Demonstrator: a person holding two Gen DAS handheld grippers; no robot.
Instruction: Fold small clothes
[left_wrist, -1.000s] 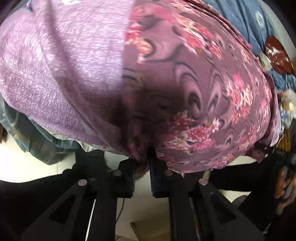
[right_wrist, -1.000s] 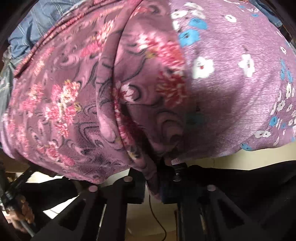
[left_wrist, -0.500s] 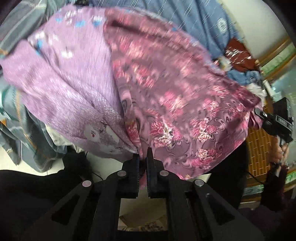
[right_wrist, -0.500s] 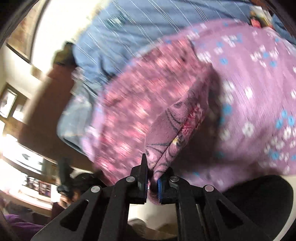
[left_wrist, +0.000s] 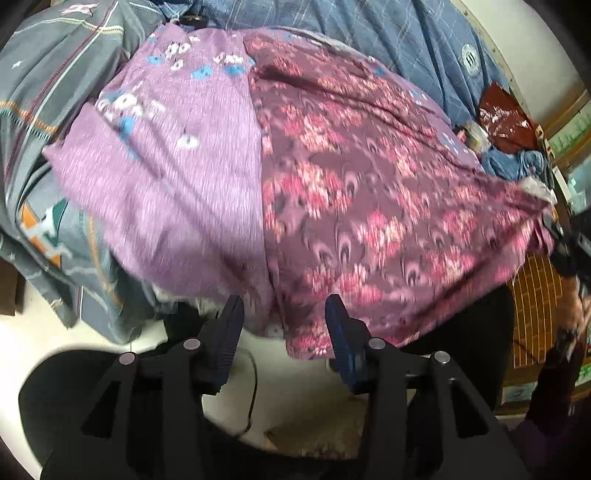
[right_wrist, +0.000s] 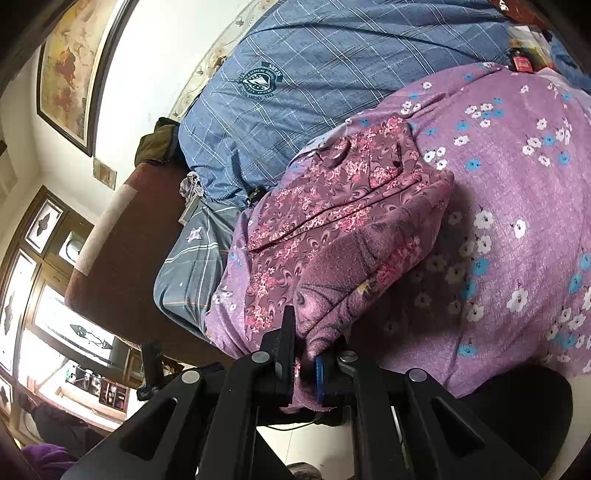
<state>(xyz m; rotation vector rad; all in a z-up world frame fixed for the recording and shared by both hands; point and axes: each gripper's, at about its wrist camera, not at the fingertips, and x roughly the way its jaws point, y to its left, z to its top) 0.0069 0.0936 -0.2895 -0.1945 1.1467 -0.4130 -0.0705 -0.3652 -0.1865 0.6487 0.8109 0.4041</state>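
A maroon garment with pink flower print (left_wrist: 369, 206) lies spread over a lilac cloth with blue and white flowers (left_wrist: 166, 155) on a bed. My left gripper (left_wrist: 282, 325) is open, its fingers on either side of the garment's near edge, which hangs just ahead of them. In the right wrist view the same maroon garment (right_wrist: 332, 221) runs forward from my right gripper (right_wrist: 304, 350), which is shut on a bunched corner of it. The lilac cloth (right_wrist: 517, 221) lies to its right.
A blue plaid quilt (right_wrist: 314, 74) covers the back of the bed. A grey striped cover (left_wrist: 44, 92) hangs at the left. A dark red bag (left_wrist: 506, 118) and small items sit at the far right. A framed picture (right_wrist: 70, 62) hangs on the wall.
Both grippers lowered the maroon garment onto the lilac cloth. My left gripper has opened and let go of its edge. The right one still grips its corner.
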